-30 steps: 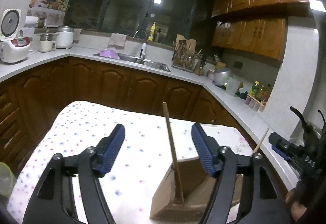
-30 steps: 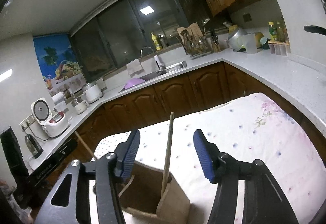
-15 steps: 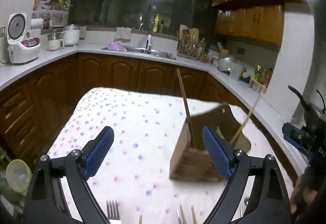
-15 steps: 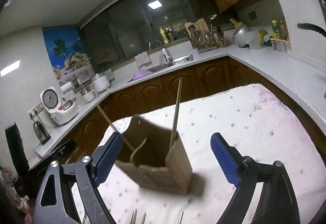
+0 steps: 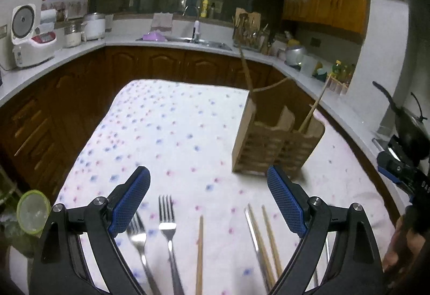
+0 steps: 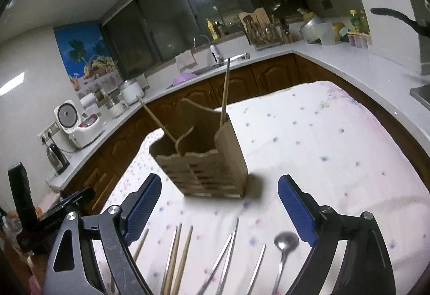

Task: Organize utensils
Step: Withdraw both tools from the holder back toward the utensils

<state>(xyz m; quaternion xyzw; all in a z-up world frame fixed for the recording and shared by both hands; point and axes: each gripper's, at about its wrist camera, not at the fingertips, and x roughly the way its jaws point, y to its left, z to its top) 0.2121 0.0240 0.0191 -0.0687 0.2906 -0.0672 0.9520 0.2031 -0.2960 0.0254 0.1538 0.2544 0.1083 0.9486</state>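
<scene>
A wooden utensil holder (image 5: pixel 276 144) (image 6: pixel 204 163) stands on the dotted tablecloth (image 5: pixel 172 128). Two wooden chopsticks (image 5: pixel 246 69) (image 6: pixel 225 90) lean in separate compartments of it. My left gripper (image 5: pixel 207 182) is open and empty, hanging over two forks (image 5: pixel 166 225), a single wooden chopstick (image 5: pixel 200 246) and a metal-and-wood group of sticks (image 5: pixel 258 236). My right gripper (image 6: pixel 219 187) is also open and empty. It is above wooden chopsticks (image 6: pixel 174 254), metal chopsticks (image 6: pixel 223 254) and a spoon (image 6: pixel 285 244). The holder sits beyond both sets of fingertips.
White kitchen counters (image 5: pixel 80 50) with a rice cooker (image 5: pixel 27 37), a sink (image 5: pixel 193 39) and a utensil rack (image 5: pixel 250 31) ring the table. A green-lidded jar (image 5: pixel 32 211) sits off the table's left edge. A black pan (image 5: pixel 408 123) is at the far right.
Both grippers have drawn back from the holder and dipped lower, and their jaws have spread wider. The loose utensils on the cloth have come into view. The two chopsticks stay in the holder.
</scene>
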